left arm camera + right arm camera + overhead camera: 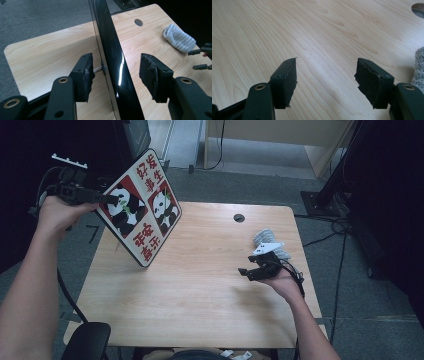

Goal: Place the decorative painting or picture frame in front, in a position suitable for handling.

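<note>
A picture board with two pandas and red Chinese characters stands tilted over the table's left part, its lower corner on the wood. My left gripper reaches it from the left at its upper edge. In the left gripper view the board's glossy black edge runs between the jaws of the left gripper, which are apart, the right pad clear of it. A thin metal pin sticks out beside the left pad. My right gripper hovers open low over the table's right side, nothing between its jaws.
A grey-white rolled cloth lies just behind the right gripper, also seen as the cloth and cloth edge. A cable hole sits near the wooden table's far edge. A black stand base is on the floor, far right.
</note>
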`<state>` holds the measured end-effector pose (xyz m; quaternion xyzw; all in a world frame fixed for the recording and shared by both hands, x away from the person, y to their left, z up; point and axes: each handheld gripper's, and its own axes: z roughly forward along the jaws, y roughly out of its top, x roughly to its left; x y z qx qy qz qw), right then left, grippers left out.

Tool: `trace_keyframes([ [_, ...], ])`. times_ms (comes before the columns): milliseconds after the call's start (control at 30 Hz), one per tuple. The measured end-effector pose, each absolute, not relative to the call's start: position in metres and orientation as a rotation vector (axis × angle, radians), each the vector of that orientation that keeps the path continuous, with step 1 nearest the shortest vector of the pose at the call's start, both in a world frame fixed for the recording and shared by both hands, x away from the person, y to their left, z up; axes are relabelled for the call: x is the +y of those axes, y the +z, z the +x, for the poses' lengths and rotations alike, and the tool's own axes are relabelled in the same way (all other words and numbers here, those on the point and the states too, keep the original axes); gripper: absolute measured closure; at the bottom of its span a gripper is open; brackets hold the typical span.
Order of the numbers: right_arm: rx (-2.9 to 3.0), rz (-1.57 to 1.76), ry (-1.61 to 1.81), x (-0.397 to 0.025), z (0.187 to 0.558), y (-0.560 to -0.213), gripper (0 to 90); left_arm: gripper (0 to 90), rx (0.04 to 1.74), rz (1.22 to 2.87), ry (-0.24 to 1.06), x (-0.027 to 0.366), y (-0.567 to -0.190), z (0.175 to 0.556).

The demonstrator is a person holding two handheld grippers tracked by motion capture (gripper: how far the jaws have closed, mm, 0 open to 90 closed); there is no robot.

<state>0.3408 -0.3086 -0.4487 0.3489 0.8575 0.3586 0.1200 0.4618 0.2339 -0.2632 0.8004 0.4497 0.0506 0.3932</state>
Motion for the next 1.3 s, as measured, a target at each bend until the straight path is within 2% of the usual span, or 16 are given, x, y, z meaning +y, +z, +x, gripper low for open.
trace_keyframes([
  [567, 2.509, 1.018, 1.044, -0.31, 0.341, -0.449, 33.7, 49.4, 1.146, 2.119, 0.075, 0.22, -0.249, 0.512],
  [967, 2.51, 1.021, 1.047, -0.311, 0.342, -0.449, 33.8, 57.9, 1.16, 2.182, 0.07, 0.206, -0.247, 0.537],
  [1300, 2.508, 1.025, 1.043, -0.312, 0.342, -0.449, 33.9, 69.7, 1.183, 2.264, 0.033, 0.187, -0.254, 0.552],
])
